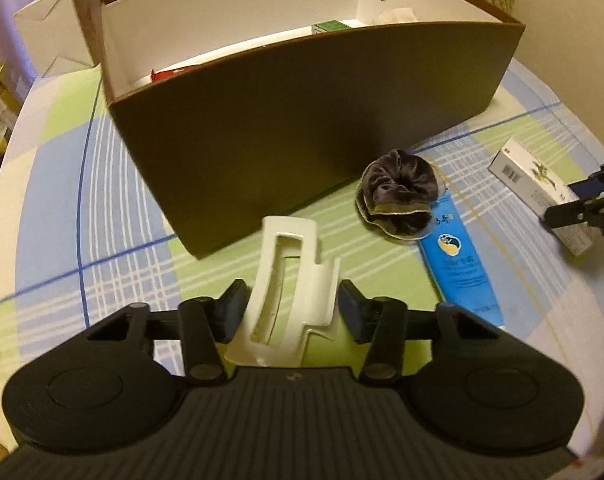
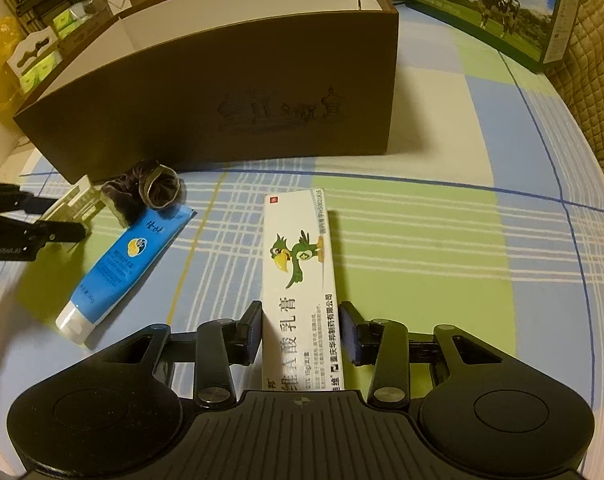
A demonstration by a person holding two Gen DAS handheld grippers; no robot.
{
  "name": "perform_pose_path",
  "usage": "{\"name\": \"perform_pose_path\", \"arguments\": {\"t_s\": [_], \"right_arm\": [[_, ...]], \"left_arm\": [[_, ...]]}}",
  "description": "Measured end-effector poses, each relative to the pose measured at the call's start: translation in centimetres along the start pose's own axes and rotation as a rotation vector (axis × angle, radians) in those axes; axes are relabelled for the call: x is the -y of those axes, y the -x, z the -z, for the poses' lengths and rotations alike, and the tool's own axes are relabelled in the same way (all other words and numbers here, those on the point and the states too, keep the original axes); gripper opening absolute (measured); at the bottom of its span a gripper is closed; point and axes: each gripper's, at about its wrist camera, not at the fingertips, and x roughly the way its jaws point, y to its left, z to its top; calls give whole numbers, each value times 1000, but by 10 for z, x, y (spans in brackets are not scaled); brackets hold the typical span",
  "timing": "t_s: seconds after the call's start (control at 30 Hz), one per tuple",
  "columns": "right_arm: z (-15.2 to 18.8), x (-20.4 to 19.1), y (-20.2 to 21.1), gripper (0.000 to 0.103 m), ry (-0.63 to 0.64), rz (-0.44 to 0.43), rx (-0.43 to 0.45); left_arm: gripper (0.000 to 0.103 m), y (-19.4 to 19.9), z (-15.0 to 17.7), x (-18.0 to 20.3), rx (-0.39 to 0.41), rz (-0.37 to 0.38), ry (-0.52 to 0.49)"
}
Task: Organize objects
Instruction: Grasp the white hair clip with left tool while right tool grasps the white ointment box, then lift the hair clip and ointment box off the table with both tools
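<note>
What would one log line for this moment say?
left gripper: around hair clip | right gripper: around ointment box | brown box: open

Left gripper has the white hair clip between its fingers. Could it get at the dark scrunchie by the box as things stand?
Probably not yet. The left gripper is occupied by the white hair clip. The path to the scrunchie, beside the brown box and partly on the blue tube, looks clear.
</note>
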Motion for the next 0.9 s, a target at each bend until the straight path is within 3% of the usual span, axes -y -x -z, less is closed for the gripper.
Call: {"name": "perform_pose_path", "arguments": {"t_s": [0.33, 0.43, 0.67, 0.9], "right_arm": [[-9, -8, -11, 41, 64, 45, 2], [-4, -10, -9, 36, 80, 37, 10], [11, -13, 0, 35, 101, 5, 18], [27, -21, 13, 35, 136, -28, -12]], "left_arm": [[36, 16, 20, 11, -8, -67, 221], [36, 21, 25, 19, -13, -92, 263], [36, 31, 37, 32, -26, -127, 325], [36, 39, 46, 49, -45, -122, 326]]}}
